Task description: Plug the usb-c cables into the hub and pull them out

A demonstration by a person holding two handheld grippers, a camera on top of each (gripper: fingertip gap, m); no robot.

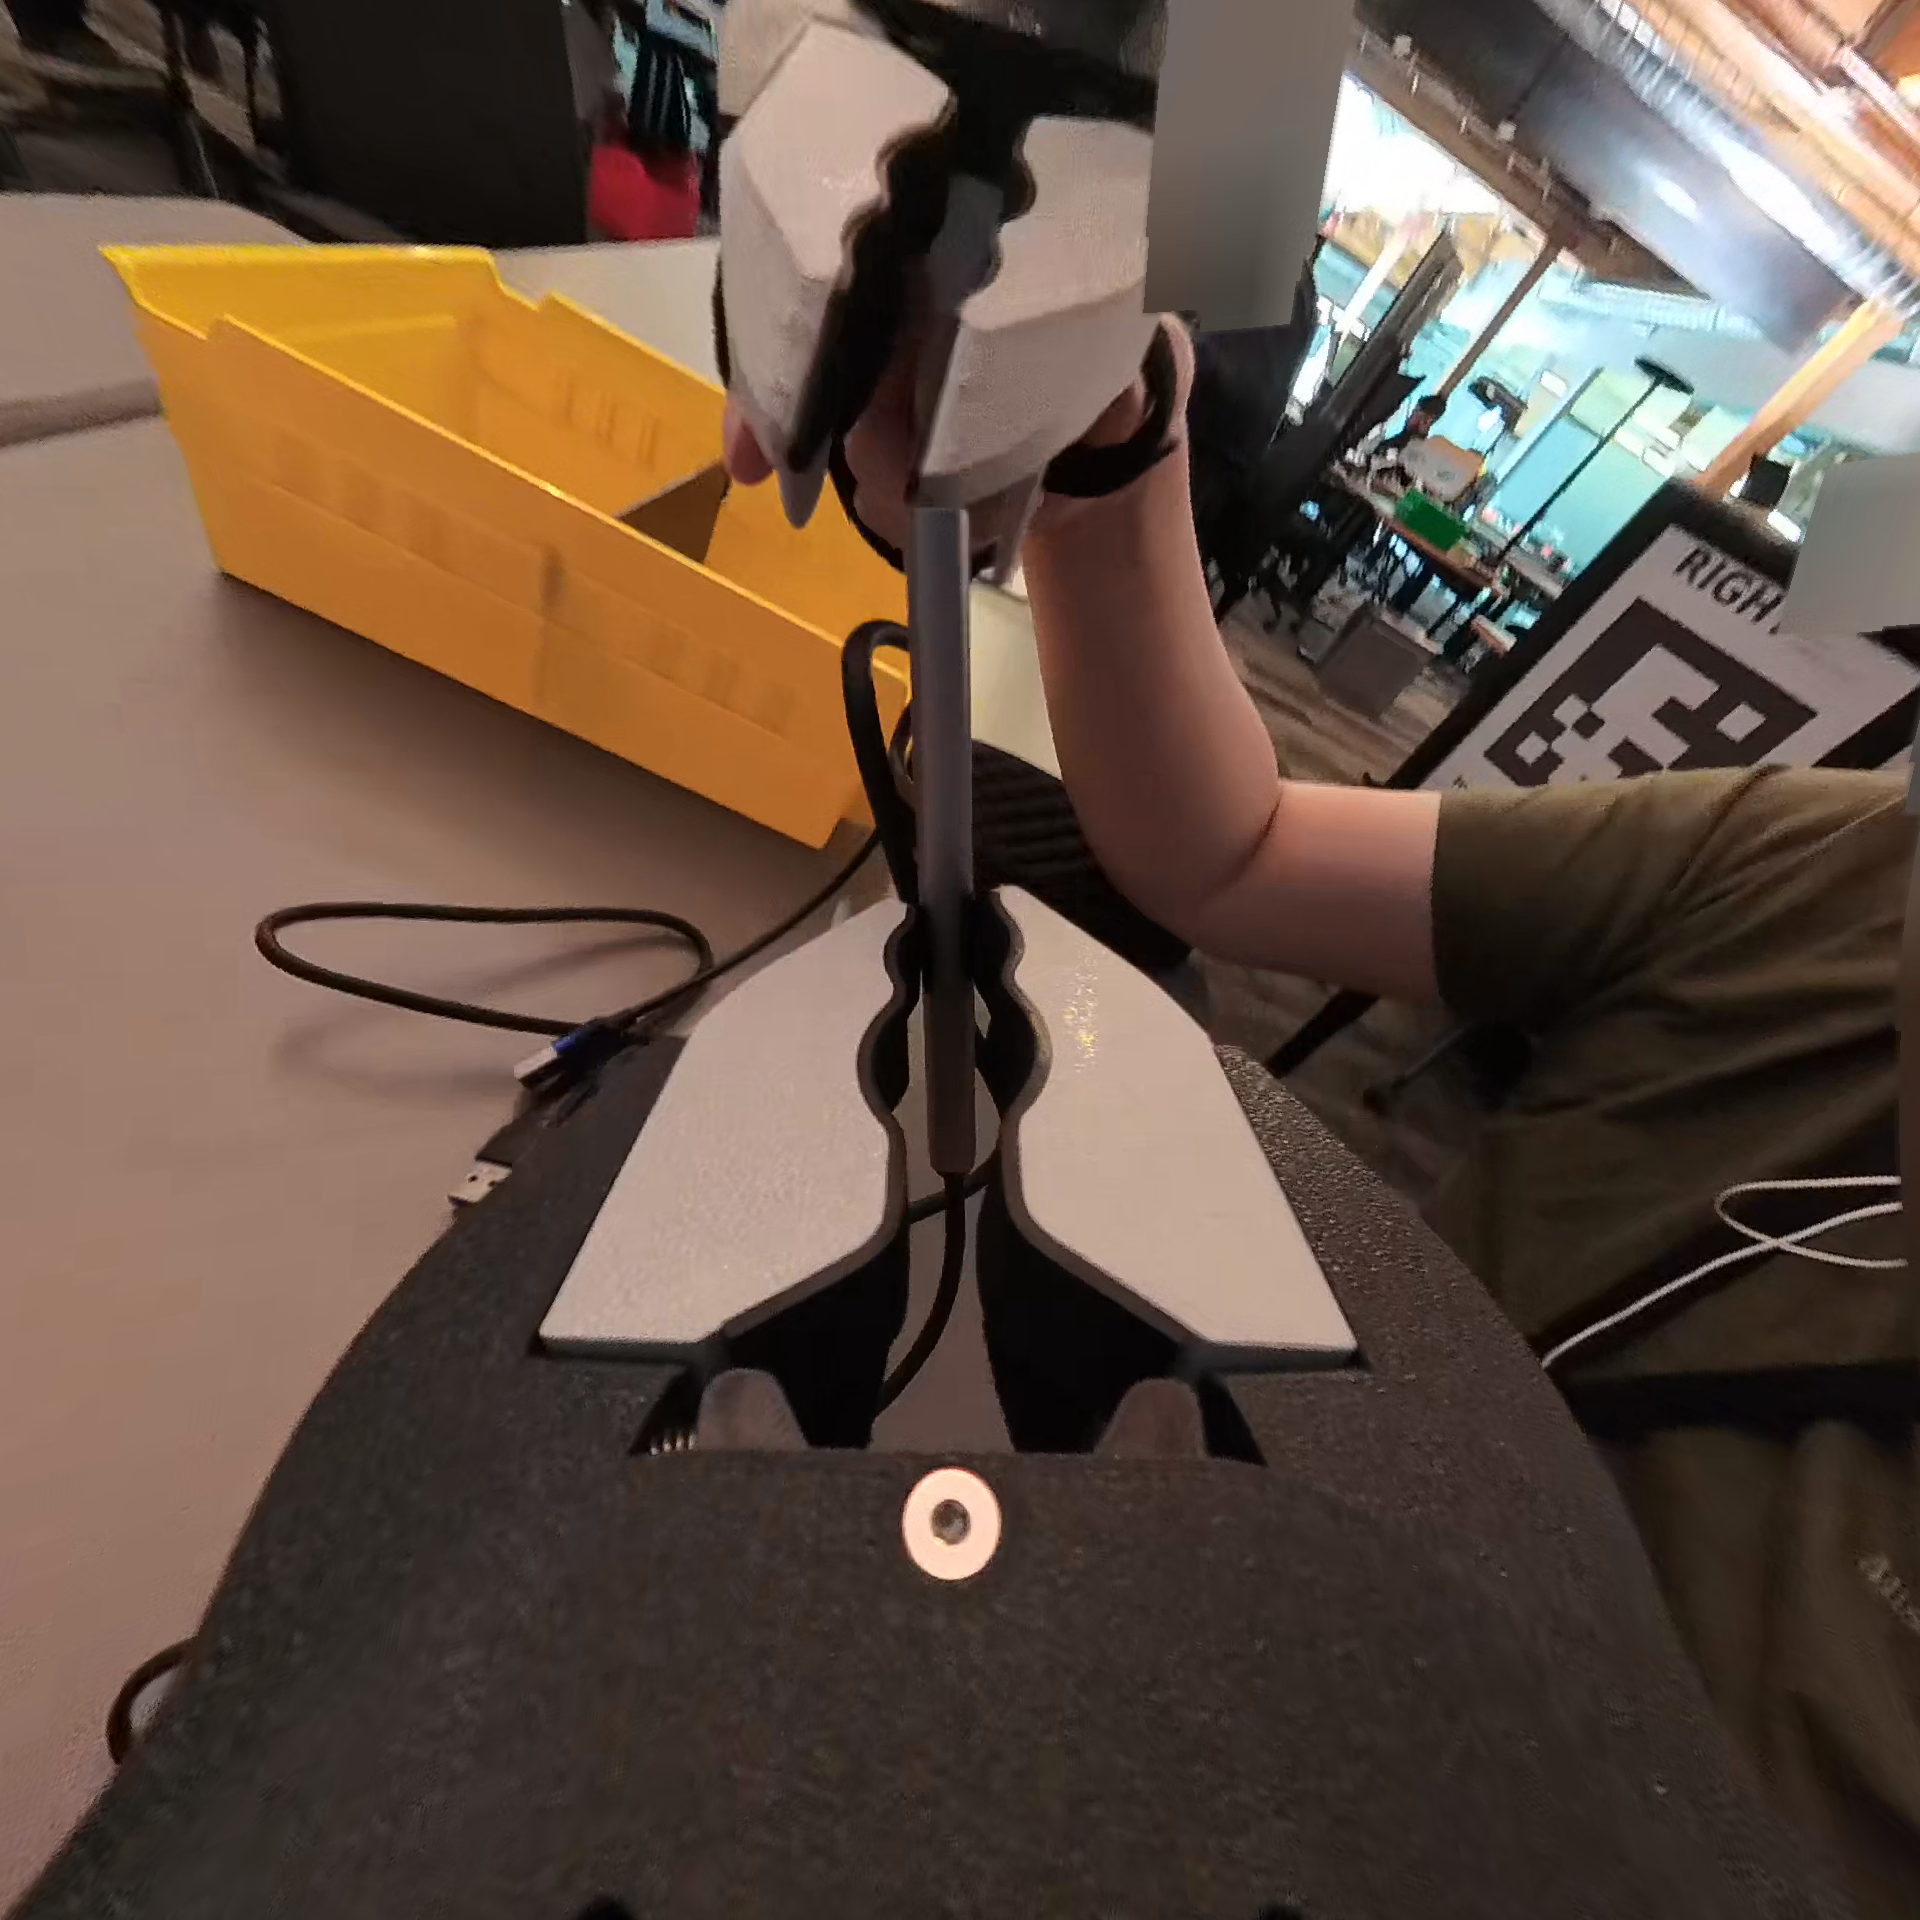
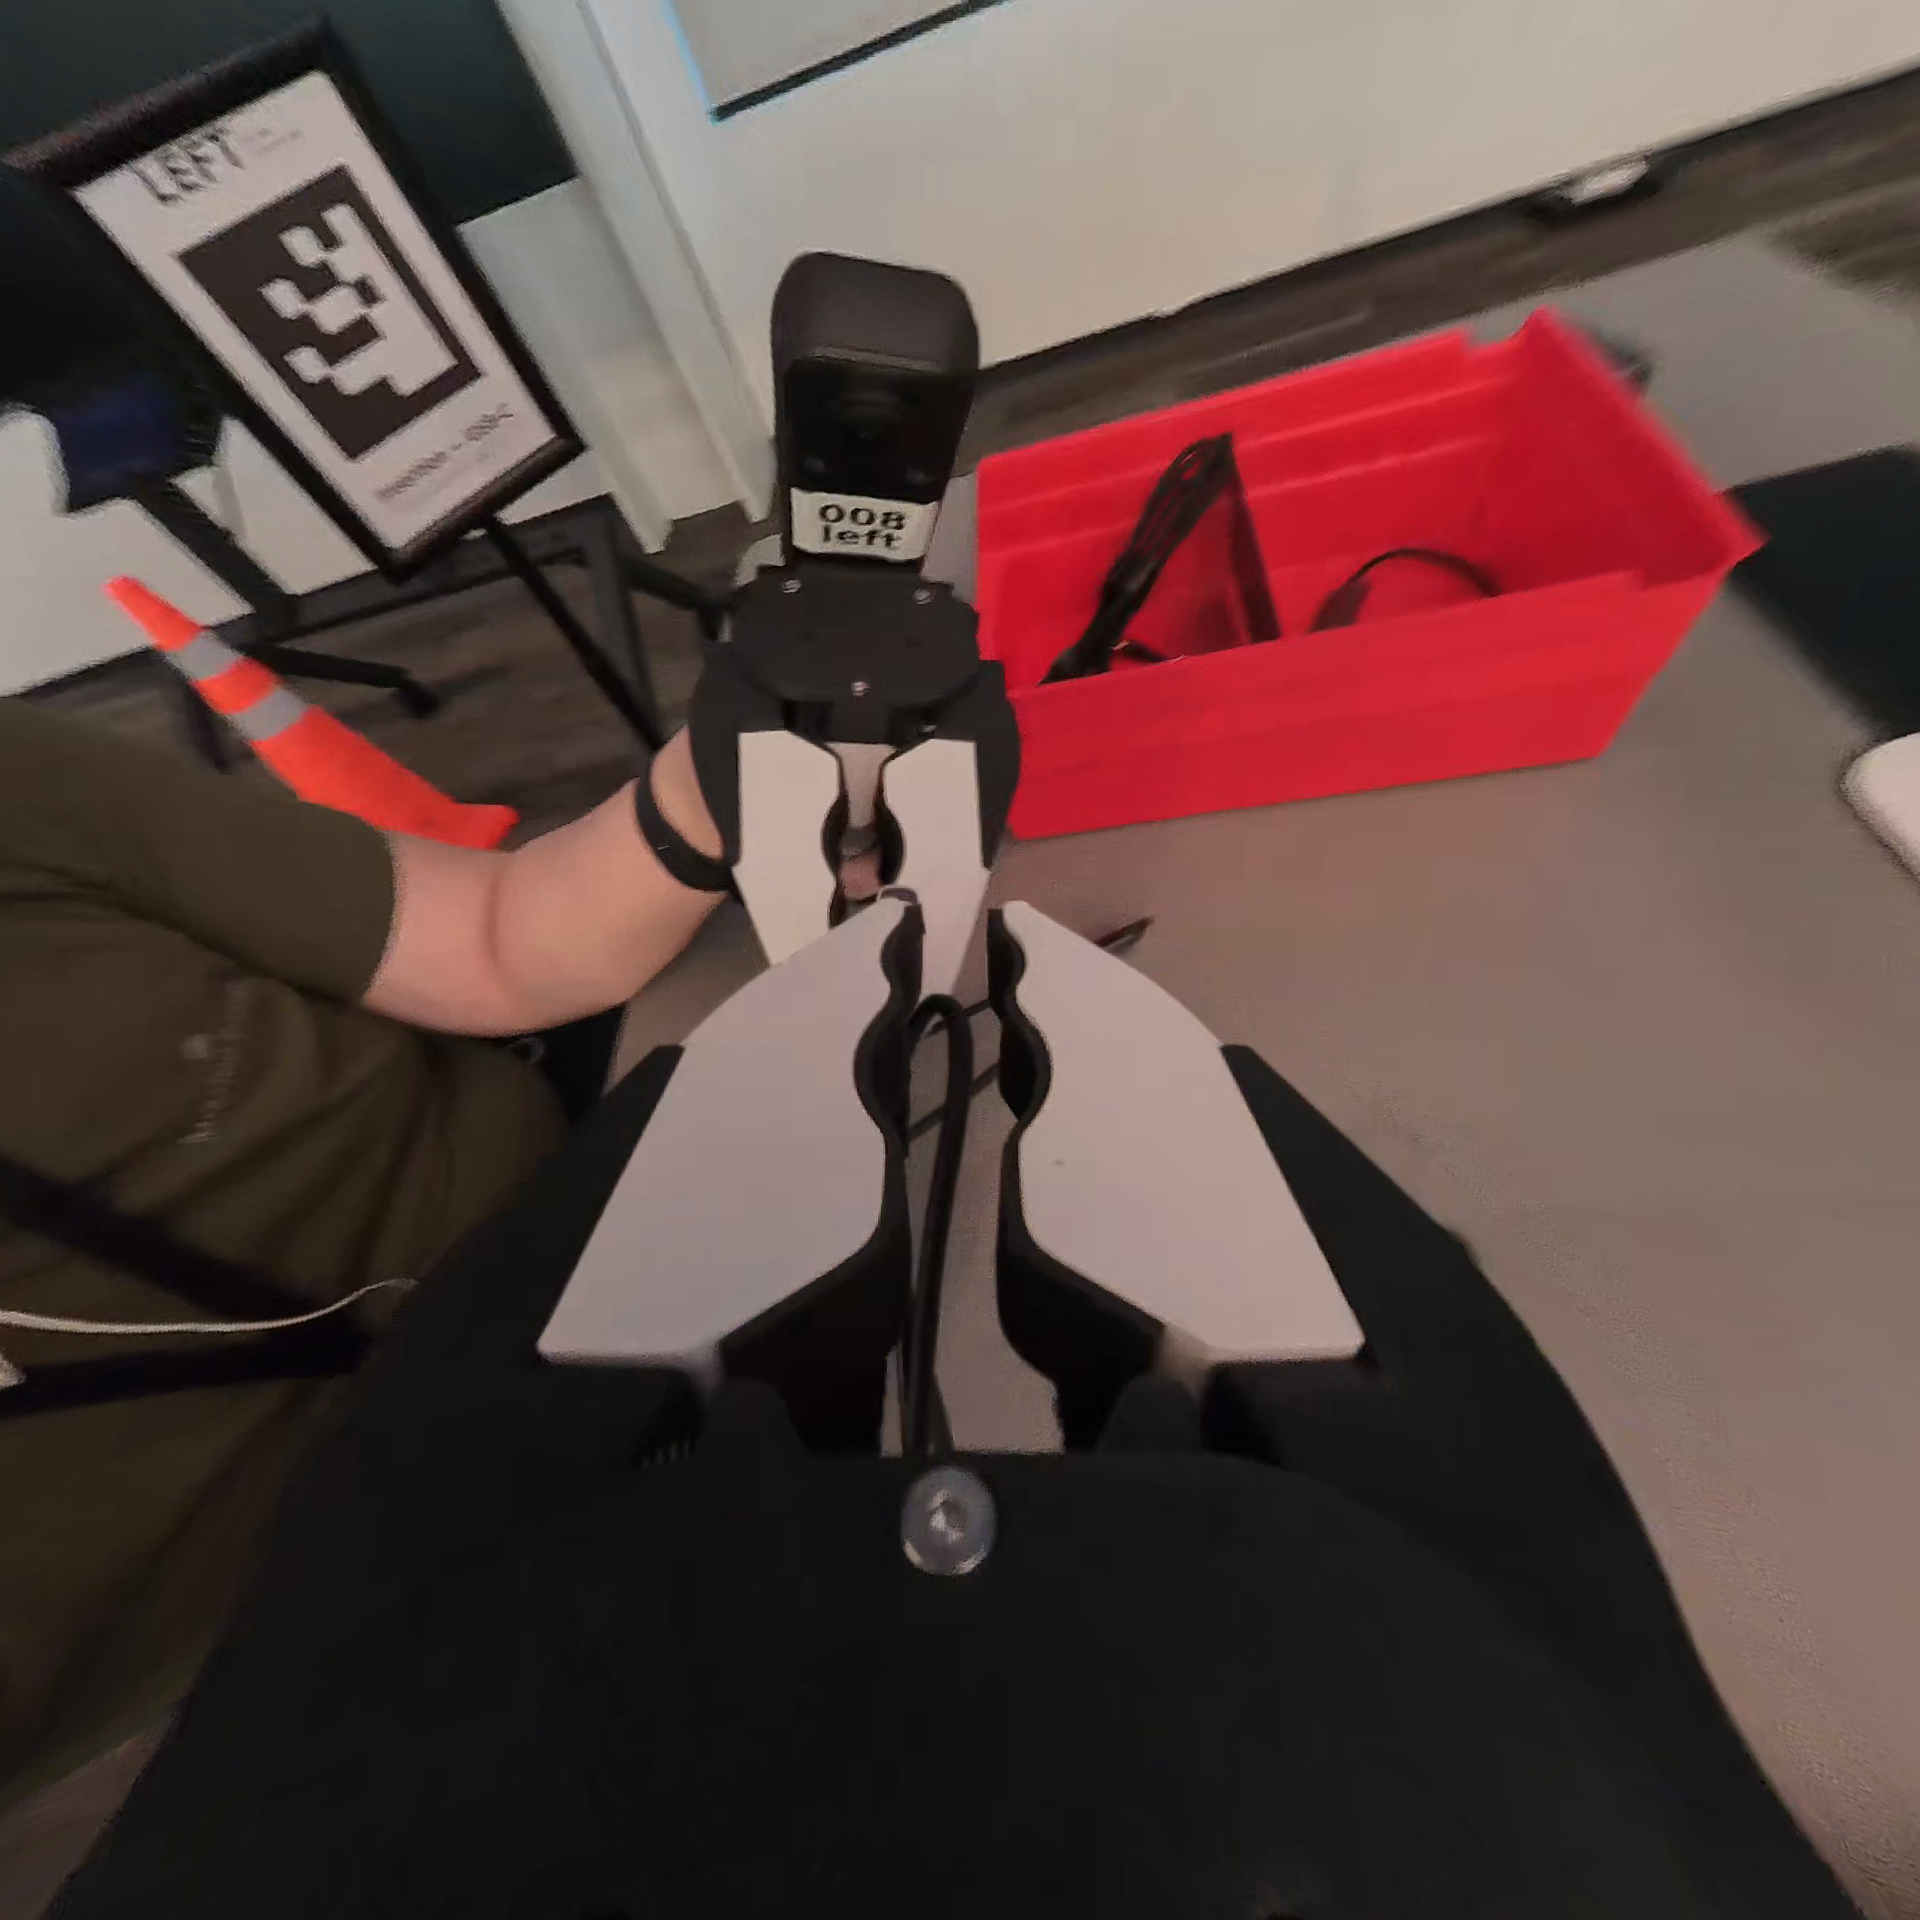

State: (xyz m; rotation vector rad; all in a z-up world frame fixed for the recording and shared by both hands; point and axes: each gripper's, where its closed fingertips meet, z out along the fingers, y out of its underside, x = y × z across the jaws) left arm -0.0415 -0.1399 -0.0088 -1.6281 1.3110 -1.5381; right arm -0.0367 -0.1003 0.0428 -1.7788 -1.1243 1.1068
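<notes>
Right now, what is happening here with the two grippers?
A person holds a gripper in each hand. The left gripper and the right gripper are both shut on one slim grey hub, one at each end, holding it above the table. A black cable trails on the table beside a yellow bin. Whether any cable is plugged in, I cannot tell.
</notes>
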